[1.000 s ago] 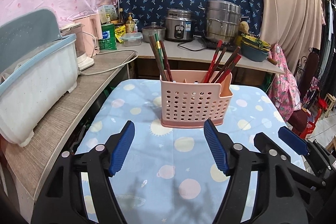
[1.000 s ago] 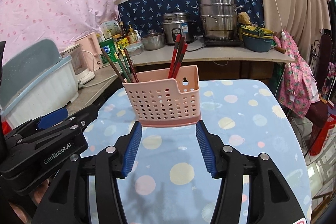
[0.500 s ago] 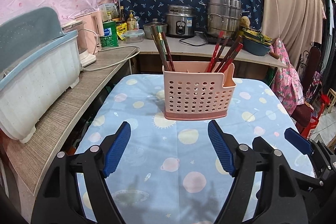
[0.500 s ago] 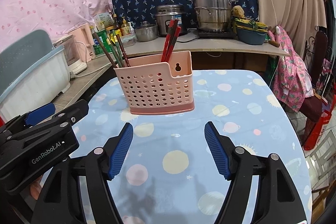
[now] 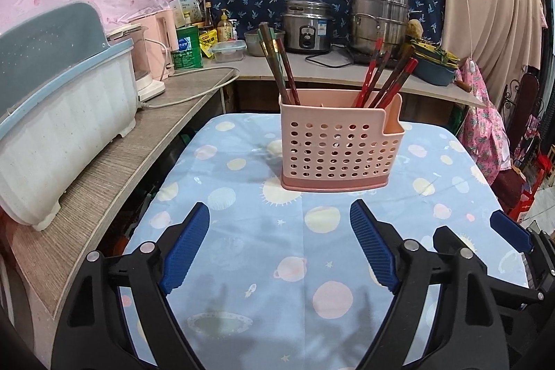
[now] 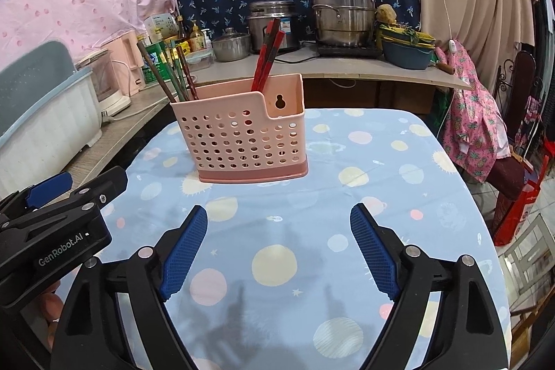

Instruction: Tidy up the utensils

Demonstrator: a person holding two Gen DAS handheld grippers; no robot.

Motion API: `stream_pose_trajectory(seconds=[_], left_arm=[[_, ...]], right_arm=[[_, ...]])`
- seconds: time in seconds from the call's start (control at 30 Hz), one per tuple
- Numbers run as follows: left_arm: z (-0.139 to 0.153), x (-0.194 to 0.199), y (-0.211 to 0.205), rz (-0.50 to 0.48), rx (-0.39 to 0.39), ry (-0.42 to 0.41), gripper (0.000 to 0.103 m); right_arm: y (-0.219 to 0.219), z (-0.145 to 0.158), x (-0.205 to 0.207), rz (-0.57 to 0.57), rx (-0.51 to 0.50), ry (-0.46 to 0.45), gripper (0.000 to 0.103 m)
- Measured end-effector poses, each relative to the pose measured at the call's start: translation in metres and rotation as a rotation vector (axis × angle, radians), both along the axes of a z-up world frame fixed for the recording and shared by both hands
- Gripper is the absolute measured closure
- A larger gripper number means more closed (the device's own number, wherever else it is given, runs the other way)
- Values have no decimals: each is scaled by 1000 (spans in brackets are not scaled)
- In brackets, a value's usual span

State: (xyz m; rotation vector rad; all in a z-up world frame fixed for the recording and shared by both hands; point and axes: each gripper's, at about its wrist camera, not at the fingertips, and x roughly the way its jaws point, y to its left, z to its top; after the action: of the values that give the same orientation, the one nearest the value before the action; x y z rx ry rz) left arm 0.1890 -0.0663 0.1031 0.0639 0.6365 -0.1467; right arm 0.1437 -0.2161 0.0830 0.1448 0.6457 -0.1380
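Both wrist cams sit low over the table (image 5: 277, 266), tilted down, facing the pink holder (image 5: 338, 148) & back counter (image 5: 329, 71). Left cam views from left, right cam from right; they share holder, tablecloth, counter.

Seen from the left wrist: left gripper (image 5: 279, 248) with blue ribbed pads, jaws just widened, spread apart over bare cloth, nothing between them. Ahead, apart from the pads, a pink perforated plastic utensil holder (image 5: 338, 148) upright on a light-blue tablecloth printed with planets and suns (image 5: 242, 231). Dark brown chopsticks (image 5: 277, 65) leaning in its left compartment, red chopsticks (image 5: 385, 75) fanned in its right. At lower right, part of the right gripper (image 5: 510, 233). To the left, a white and blue plastic bin (image 5: 62, 127) on a wood-grain counter (image 5: 104, 179).
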Motion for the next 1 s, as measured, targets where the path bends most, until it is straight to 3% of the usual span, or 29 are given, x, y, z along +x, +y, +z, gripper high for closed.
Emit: stream_pose_trajectory(seconds=[0.17, 1.0], left_arm=[[-5, 4, 0, 7, 15, 8, 17], [-18, 17, 6, 23, 14, 24, 14]], right_arm=[[1, -4, 6, 1, 1, 16, 21], [5, -15, 16, -19, -20, 48, 21]])
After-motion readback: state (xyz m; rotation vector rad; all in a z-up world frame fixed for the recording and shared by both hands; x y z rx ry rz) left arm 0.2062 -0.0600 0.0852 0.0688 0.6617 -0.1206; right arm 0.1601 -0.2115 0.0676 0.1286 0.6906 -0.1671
